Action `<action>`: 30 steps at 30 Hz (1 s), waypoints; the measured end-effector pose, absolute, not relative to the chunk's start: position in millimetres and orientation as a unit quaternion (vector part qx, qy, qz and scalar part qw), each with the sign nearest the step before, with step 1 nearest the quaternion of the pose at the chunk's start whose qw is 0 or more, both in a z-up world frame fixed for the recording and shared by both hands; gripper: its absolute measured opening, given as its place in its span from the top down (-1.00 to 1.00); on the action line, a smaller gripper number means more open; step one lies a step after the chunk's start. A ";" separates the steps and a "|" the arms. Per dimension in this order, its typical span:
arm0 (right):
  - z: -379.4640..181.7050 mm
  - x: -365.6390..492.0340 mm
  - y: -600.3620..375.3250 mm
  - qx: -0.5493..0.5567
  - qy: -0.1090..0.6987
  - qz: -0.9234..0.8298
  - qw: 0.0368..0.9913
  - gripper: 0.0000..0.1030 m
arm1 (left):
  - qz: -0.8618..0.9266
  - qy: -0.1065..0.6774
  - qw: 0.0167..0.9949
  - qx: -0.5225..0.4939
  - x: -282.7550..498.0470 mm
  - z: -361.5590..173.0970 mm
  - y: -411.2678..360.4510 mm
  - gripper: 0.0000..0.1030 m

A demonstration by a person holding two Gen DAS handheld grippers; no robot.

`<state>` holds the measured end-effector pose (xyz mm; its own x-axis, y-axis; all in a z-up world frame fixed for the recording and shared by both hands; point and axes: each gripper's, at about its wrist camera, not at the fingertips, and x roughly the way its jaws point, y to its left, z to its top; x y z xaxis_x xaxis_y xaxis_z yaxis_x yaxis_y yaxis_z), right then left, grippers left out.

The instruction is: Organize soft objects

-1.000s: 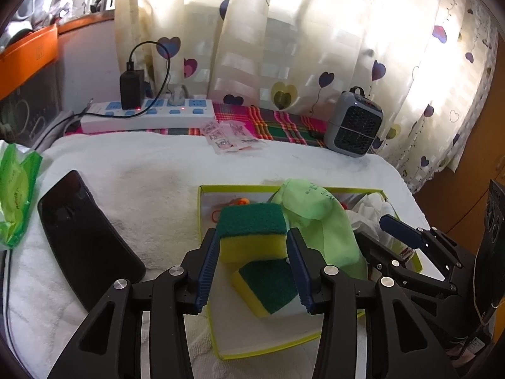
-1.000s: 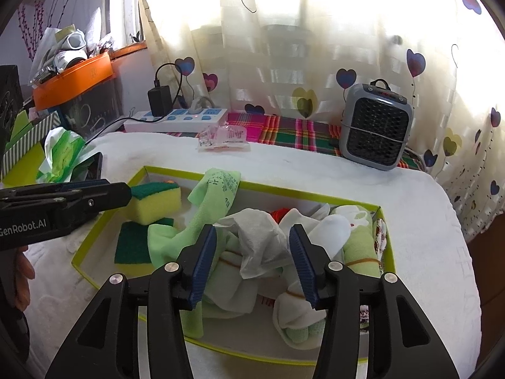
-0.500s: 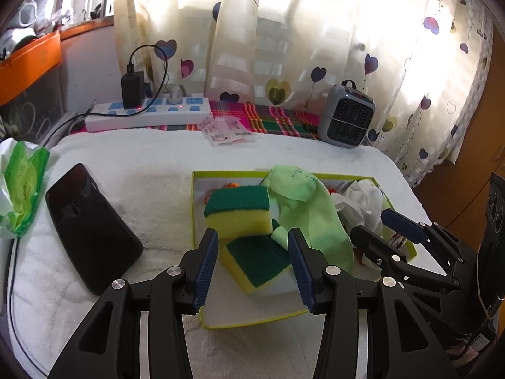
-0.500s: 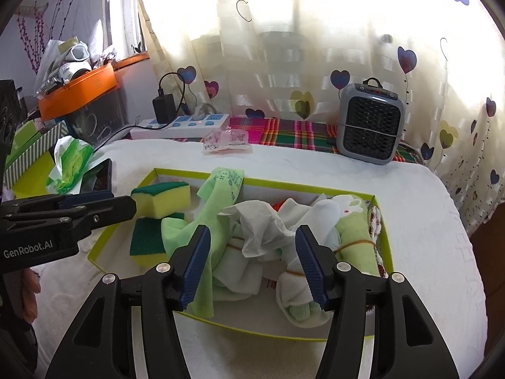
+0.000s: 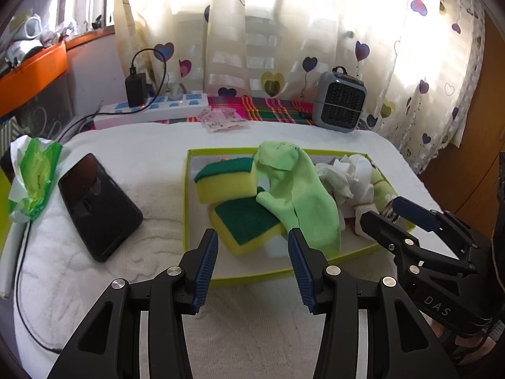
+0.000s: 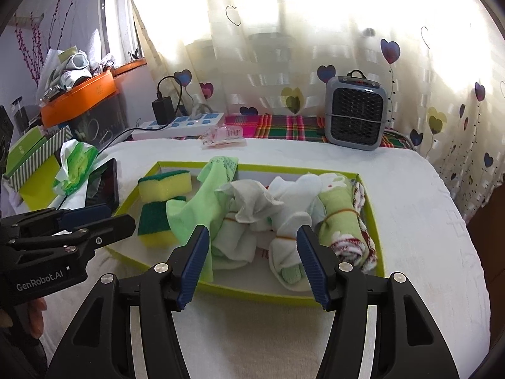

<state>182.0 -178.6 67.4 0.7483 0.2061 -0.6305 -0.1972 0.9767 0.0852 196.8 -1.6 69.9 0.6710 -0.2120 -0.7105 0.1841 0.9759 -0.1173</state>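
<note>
- The soft things all lie in the shallow yellow-green tray (image 6: 375, 221) on the white-covered table (image 6: 426, 252): two sponges (image 5: 225, 183) stacked at its left end, a light green cloth (image 5: 303, 195) draped beside them, then crumpled white socks (image 6: 293, 208) and a banded green roll (image 6: 337, 218) at the right.
- I judge everything light and squashy. The sponges spring back, so pinch across their yellow sides. The cloth is limp and would trail, so take it by a bunched fold; the roll is best held across its banded middle.
- The left tool (image 5: 252, 263) stands spread and empty, short of the tray's near rim.
- The right tool (image 6: 252, 263) is also spread with nothing between its pads; its jaws have just been opening.
- Compared with a second ago, both tools have drawn back from over the tray's contents towards the near rim; the upper sponge, then framed between the left pads, now rests clear of them.
</note>
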 end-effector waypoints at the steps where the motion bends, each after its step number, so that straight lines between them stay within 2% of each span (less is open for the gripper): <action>1: 67.0 179.0 -179.3 0.006 0.338 0.107 0.935 -0.15 | -0.107 0.391 0.914 -0.014 194.3 69.2 -2.8 0.13; 30: 21.1 126.1 -195.5 0.002 0.417 0.092 0.904 -0.19 | -0.090 0.450 0.888 0.016 130.9 14.9 -26.1 0.12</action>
